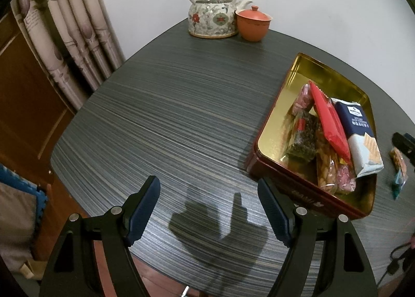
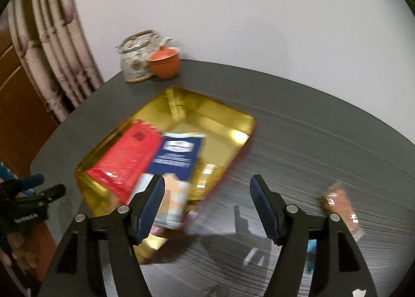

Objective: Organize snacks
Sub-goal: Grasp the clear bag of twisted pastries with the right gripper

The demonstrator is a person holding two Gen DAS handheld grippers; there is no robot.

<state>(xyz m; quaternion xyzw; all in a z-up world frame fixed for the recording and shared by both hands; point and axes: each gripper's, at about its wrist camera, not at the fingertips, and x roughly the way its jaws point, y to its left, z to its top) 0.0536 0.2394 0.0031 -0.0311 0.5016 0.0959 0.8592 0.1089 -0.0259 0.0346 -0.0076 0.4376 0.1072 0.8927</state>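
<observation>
A gold-lined tin (image 1: 278, 125) with red outer walls sits on the dark table, holding a red packet (image 1: 329, 120), a blue-and-white cracker pack (image 1: 360, 138), a dark tea packet (image 1: 303, 136), a bag of nuts (image 1: 328, 167) and pink candies (image 1: 303, 97). My left gripper (image 1: 208, 206) is open and empty over bare table, left of the tin. My right gripper (image 2: 207, 203) is open and empty just in front of the tin (image 2: 233, 125); this view is blurred. A brown snack packet (image 2: 339, 206) lies on the table to its right, also in the left wrist view (image 1: 398, 164).
A floral teapot (image 1: 212, 15) and an orange lidded cup (image 1: 253, 24) stand at the table's far edge by the white wall. Curtains (image 1: 70, 37) and a wooden door are left of the table. A blue-green wrapper (image 1: 399, 186) lies near the brown packet.
</observation>
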